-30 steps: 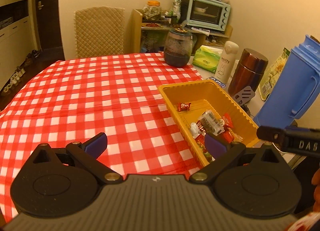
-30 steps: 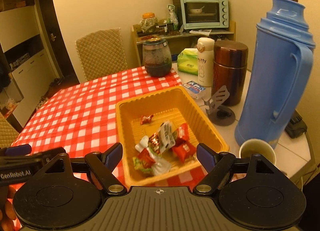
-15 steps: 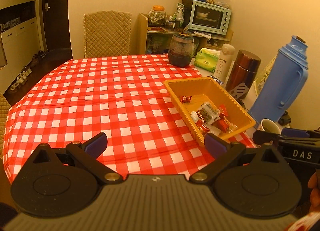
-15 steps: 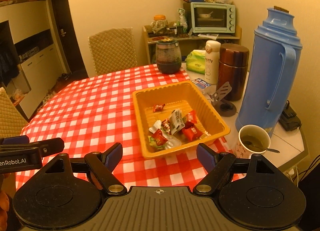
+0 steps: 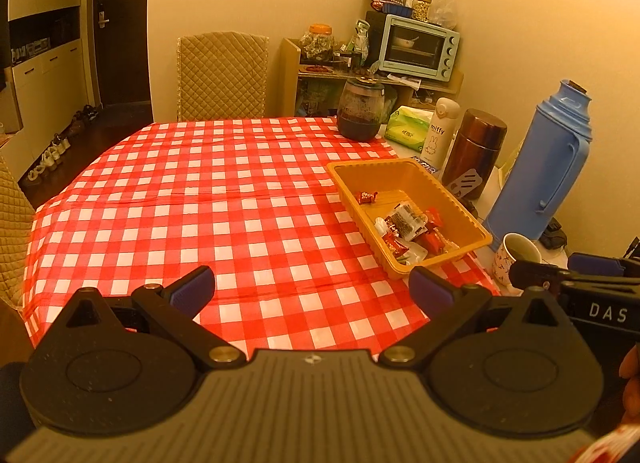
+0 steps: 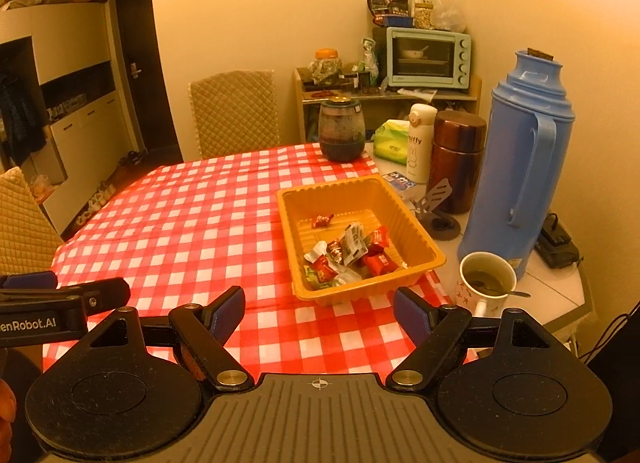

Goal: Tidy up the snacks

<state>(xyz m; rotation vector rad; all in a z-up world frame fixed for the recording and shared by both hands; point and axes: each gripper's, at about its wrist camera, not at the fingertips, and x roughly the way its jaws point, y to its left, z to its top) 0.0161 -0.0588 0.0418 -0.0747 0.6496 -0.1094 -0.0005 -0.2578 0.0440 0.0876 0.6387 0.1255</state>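
Above tablecloth [image 6: 192, 231], both jaws wide, empty

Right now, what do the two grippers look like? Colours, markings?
Both match: ribbed grey body, two round black discs, black linkage arms with brass pivots, blue-padded fingers. The left gripper reads "enRobot.AI" along its side; the right gripper reads "DAS". No cables or sleeves visible.

wrapped snacks [image 6: 348, 253], mostly red, lie heaped in the yellow tray [image 6: 416, 223] at center frame, one red candy [image 6: 322, 219] lying apart behind.
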